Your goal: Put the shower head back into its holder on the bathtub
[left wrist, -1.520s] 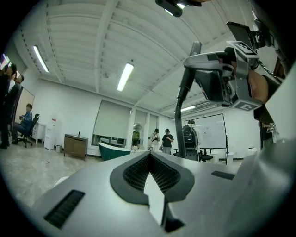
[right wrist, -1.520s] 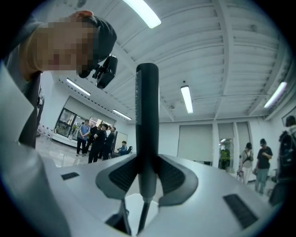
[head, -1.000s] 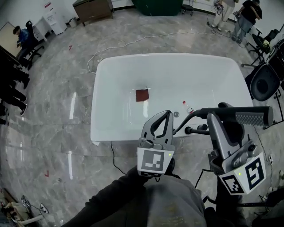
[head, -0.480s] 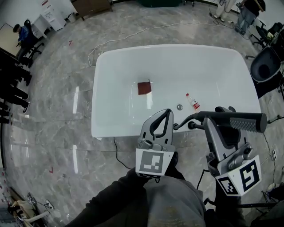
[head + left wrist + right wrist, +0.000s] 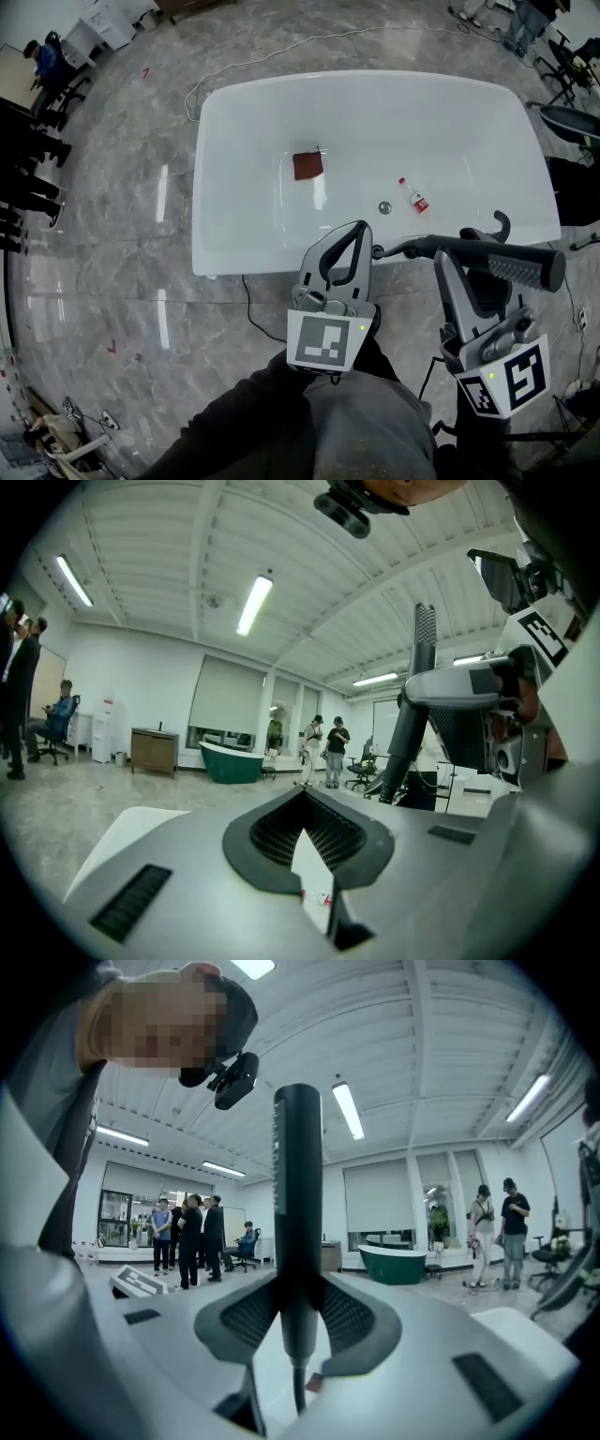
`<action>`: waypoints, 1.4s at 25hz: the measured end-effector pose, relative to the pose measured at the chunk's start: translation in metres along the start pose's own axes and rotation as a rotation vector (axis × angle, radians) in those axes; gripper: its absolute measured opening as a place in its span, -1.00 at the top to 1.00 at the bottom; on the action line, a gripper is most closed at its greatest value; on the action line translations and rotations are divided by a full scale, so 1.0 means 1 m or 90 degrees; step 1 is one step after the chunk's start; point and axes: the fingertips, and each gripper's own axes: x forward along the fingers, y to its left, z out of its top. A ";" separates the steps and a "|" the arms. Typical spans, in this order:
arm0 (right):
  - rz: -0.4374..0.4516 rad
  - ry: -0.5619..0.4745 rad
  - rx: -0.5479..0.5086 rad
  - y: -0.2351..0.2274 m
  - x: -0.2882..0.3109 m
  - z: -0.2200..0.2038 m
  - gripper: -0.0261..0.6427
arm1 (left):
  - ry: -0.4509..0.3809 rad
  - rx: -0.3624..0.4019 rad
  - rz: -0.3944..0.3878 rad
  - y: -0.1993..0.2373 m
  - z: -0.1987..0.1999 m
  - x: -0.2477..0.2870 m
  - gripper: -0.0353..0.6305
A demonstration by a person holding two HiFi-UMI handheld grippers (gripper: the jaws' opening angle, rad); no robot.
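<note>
The white bathtub [image 5: 234,141] lies ahead of me, its near rim just past both grippers. My right gripper [image 5: 448,253] is shut on the dark handle of the shower head [image 5: 511,266], which lies crosswise over the near right rim with its nozzle face to the right. In the right gripper view the shower head's handle [image 5: 298,1204] stands upright between the pads, and my right gripper [image 5: 298,1288] is clamped round it. A dark curved fitting [image 5: 498,225] sits on the rim behind it. My left gripper [image 5: 352,234] hovers at the near rim, shut and holding nothing; in its own view my left gripper [image 5: 302,799] has its tips together.
Inside the tub lie a red-brown square [image 5: 307,166], a small bottle [image 5: 413,197] and the drain [image 5: 384,207]. A white cable [image 5: 272,52] runs over the marble floor behind. People stand at the left [image 5: 28,150], chairs at the right [image 5: 577,117].
My right gripper has sunk a little with the shower head towards the tub's near rim. The left gripper has stayed where it was.
</note>
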 end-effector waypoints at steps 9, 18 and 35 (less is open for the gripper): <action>-0.009 0.020 -0.001 -0.001 0.004 -0.016 0.50 | 0.009 -0.008 0.000 0.002 -0.006 -0.004 0.88; -0.011 0.034 0.018 -0.011 0.012 -0.032 0.50 | 0.015 -0.022 0.007 0.008 -0.014 0.001 0.88; -0.005 0.072 0.039 -0.023 0.033 -0.067 0.50 | 0.033 0.002 -0.002 0.015 -0.032 0.017 0.88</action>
